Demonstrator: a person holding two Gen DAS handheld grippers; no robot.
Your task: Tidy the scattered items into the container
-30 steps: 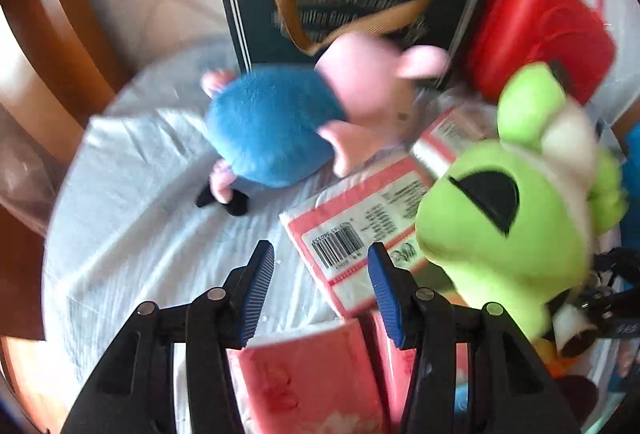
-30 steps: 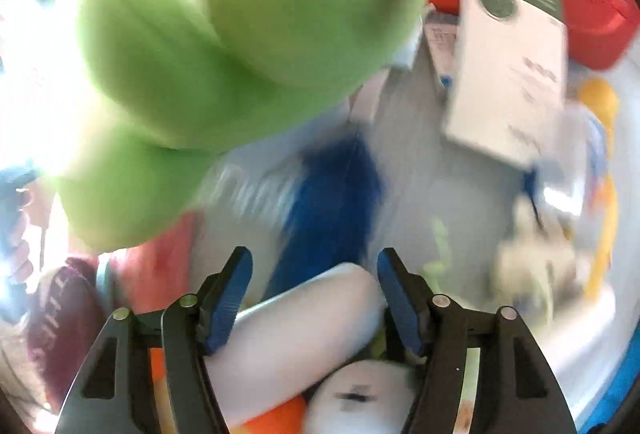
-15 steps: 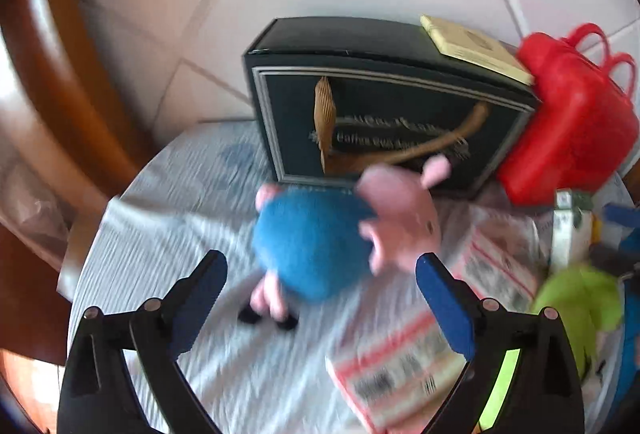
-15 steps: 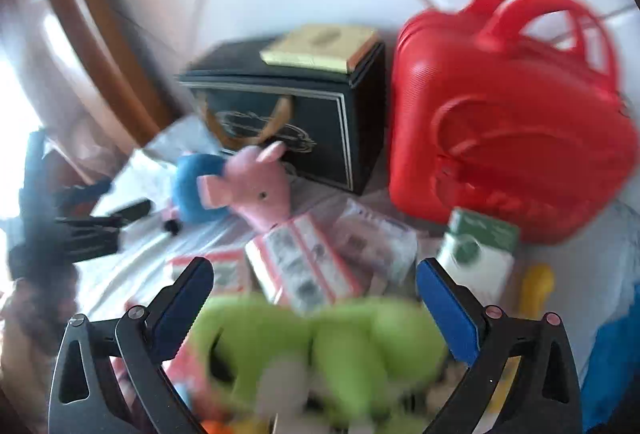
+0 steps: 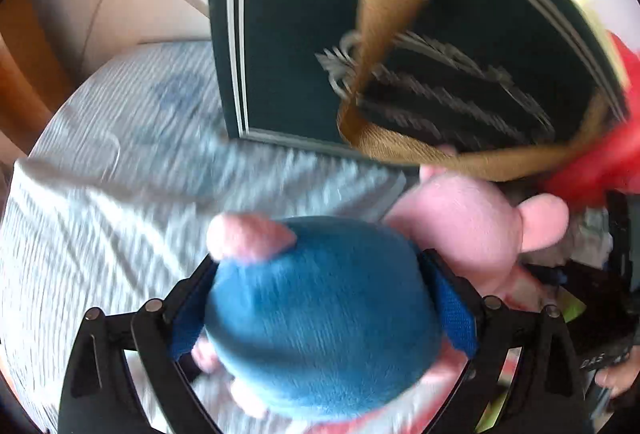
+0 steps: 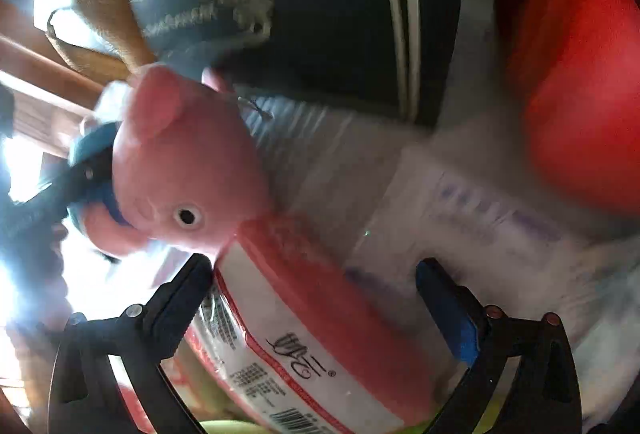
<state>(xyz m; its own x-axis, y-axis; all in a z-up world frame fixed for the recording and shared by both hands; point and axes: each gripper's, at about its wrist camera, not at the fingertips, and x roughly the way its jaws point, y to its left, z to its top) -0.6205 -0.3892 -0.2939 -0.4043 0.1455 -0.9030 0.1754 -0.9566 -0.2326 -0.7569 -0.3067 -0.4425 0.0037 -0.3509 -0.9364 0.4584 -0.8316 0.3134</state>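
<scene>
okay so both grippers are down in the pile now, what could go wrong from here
1. The left gripper straddles only the round blue body of the pig plush; soft stuffing could squeeze out and slip as it lifts.
2. The plush's pink head rests against the pink-edged packet between the right gripper fingers, so either lift could drag the other item.
3. The dark gift bag stands close behind; a swing might knock it.
</scene>
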